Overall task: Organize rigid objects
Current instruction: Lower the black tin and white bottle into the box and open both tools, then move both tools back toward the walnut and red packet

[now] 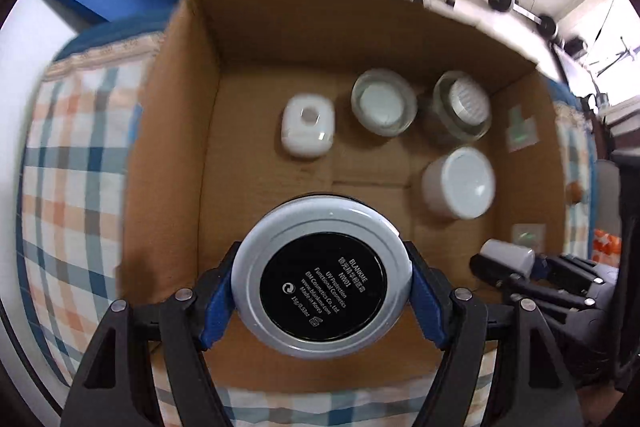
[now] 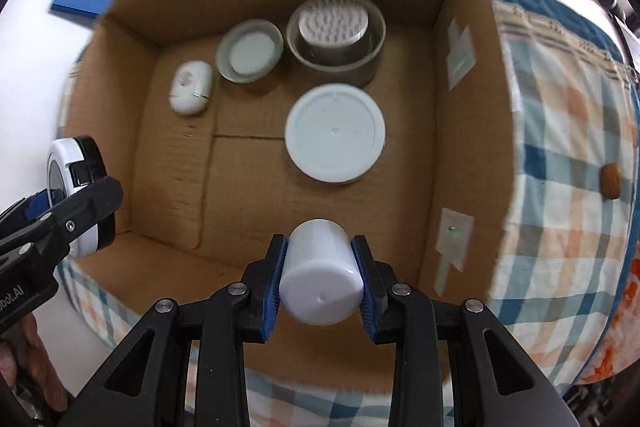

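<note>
Both grippers hang over the cardboard box [image 2: 440, 75]: the left gripper [image 1: 322, 285] has its fingers clamped on a round compact [image 1: 322, 279], the right gripper [image 2: 318, 279] on a white tube [image 2: 320, 275]. Lower each onto bare floor near the white jar [image 2: 336, 133], clear of neighbours, before letting go

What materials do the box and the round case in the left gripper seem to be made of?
The box looks like corrugated cardboard: matte brown, with creased flaps and rough cut edges. The round case, clamped in the left gripper, looks like hard plastic: a smooth pale rim around a glossy black printed disc. It could be lacquered metal; the views cannot settle this.
</note>
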`<control>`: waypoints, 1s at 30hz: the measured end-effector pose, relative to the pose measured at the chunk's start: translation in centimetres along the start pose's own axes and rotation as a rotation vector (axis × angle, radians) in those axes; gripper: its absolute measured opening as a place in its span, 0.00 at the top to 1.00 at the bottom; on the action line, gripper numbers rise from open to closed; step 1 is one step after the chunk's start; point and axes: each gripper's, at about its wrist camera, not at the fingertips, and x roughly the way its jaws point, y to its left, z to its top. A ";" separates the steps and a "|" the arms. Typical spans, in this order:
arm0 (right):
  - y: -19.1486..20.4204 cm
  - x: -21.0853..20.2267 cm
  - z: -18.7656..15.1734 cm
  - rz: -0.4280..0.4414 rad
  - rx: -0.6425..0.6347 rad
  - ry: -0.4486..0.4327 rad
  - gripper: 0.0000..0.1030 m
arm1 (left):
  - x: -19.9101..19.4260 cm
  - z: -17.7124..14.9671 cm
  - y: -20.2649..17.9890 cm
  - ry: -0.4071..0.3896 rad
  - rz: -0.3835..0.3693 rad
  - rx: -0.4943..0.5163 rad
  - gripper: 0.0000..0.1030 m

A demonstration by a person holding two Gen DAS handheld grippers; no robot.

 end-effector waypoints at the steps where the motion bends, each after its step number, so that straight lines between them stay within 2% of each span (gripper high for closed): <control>1: 0.1 0.6 0.1 -0.012 0.002 0.011 0.66 | 1.1 0.2 0.2 0.025 -0.002 0.012 0.29; 5: 0.4 2.6 0.4 -0.045 0.025 0.048 0.66 | 5.0 0.3 0.4 0.145 -0.008 0.038 0.29; 10: -0.1 3.2 0.7 -0.041 0.075 0.061 0.65 | 4.9 0.2 1.5 0.165 -0.056 -0.017 0.28; 11: 0.0 3.0 0.6 -0.045 0.076 0.057 0.62 | 4.6 0.1 1.5 0.160 -0.055 -0.017 0.27; 12: 0.0 2.8 0.6 -0.047 0.077 0.052 0.54 | 4.0 0.1 1.6 0.149 -0.051 -0.017 0.26; 13: 0.0 2.5 0.5 -0.041 0.078 0.043 0.50 | 3.4 0.1 1.6 0.131 -0.048 -0.016 0.23; 16: 0.8 1.4 0.2 -0.039 0.066 0.036 0.44 | 1.3 -0.1 1.7 0.081 -0.028 -0.011 0.20; 19: 2.1 -0.4 -0.4 -0.025 0.044 0.018 0.30 | -1.0 -0.6 1.4 0.037 -0.013 -0.001 0.12; 20: 2.4 -1.1 -0.6 -0.037 0.037 0.005 0.15 | -1.9 -0.9 1.2 0.018 -0.002 0.007 0.08; 21: 2.8 -1.9 -0.9 -0.051 0.029 -0.019 0.00 | -2.7 -1.1 1.0 0.002 0.008 0.010 0.00; 26: 3.6 -6.0 -2.0 -0.065 0.024 -0.112 0.00 | -6.7 -2.0 0.1 -0.094 0.032 0.032 0.00; 30: 2.3 -9.4 -3.1 -0.069 0.028 -0.159 0.00 | -10.1 -2.7 -0.4 -0.165 0.031 0.026 0.00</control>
